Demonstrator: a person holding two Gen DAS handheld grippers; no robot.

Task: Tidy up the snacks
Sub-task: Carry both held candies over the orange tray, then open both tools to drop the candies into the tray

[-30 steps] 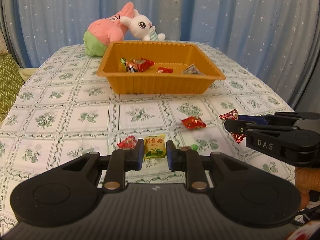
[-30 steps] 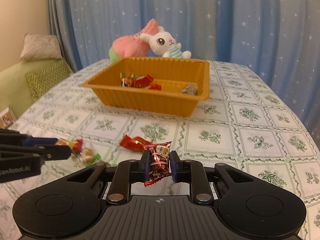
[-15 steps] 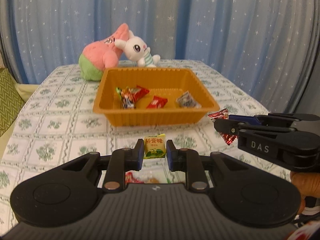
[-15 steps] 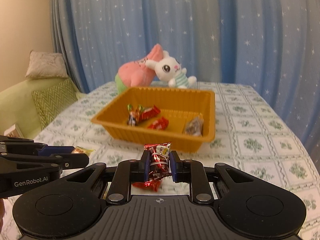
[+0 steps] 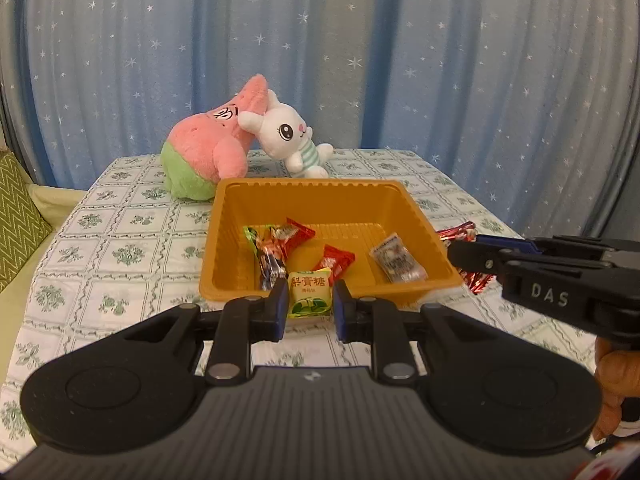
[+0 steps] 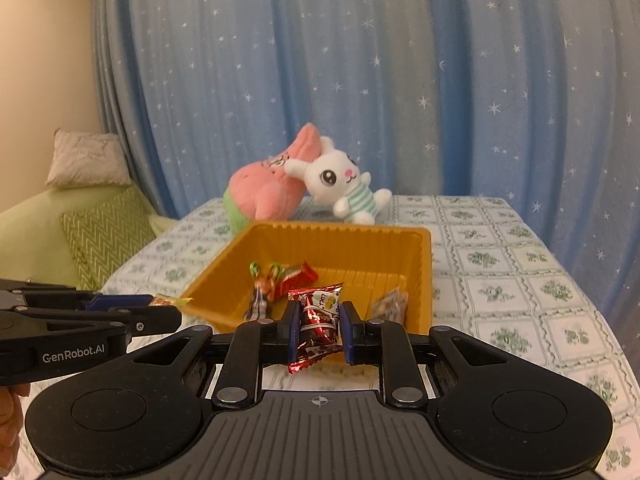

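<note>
We hold a yellow candy (image 5: pixel 310 293) pinched in our left gripper (image 5: pixel 310 307) and a red candy (image 6: pixel 318 326) pinched in our right gripper (image 6: pixel 320 330), with the orange tray (image 5: pixel 320 192) just ahead and below, about equally near both.

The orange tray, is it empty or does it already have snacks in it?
Not empty: the orange tray holds several wrapped candies on its floor.
</note>
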